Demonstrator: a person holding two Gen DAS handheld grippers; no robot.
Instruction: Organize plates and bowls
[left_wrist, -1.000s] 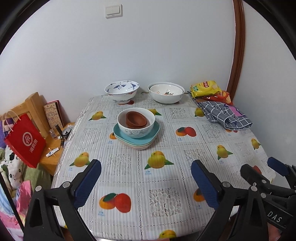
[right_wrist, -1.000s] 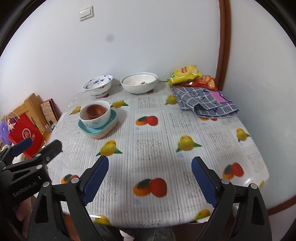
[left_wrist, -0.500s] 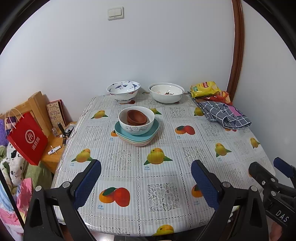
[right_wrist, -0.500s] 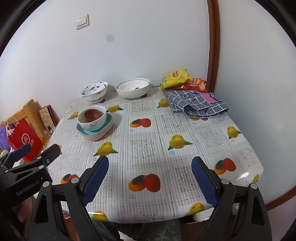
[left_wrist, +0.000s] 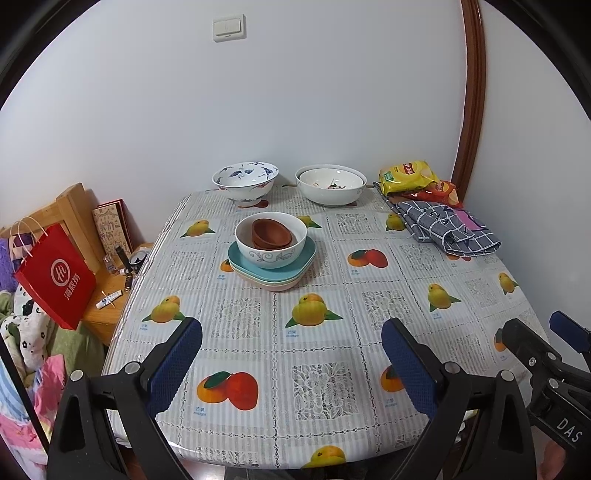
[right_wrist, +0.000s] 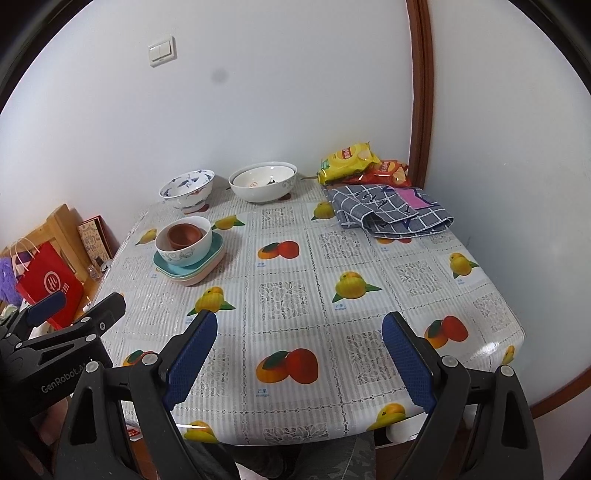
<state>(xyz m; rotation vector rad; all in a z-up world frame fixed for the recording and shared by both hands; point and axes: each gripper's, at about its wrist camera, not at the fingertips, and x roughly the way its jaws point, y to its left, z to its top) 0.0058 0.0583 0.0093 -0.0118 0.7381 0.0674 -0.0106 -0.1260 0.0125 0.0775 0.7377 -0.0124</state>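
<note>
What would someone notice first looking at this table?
Probably the stack mid-table: brown bowls nested in a white bowl on teal plates. Behind it, by the wall, stand a blue-patterned bowl and a wide white bowl. Both grippers, left and right, hang open.

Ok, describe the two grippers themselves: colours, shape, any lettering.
Both are black clamp-style frames with silver rivets and two fingers tipped in textured blue pads. The left gripper reads "GenRobot.AI" on its body in the right wrist view; the right gripper shows "DAS" in the left wrist view. No cables or sleeves visible.
</note>
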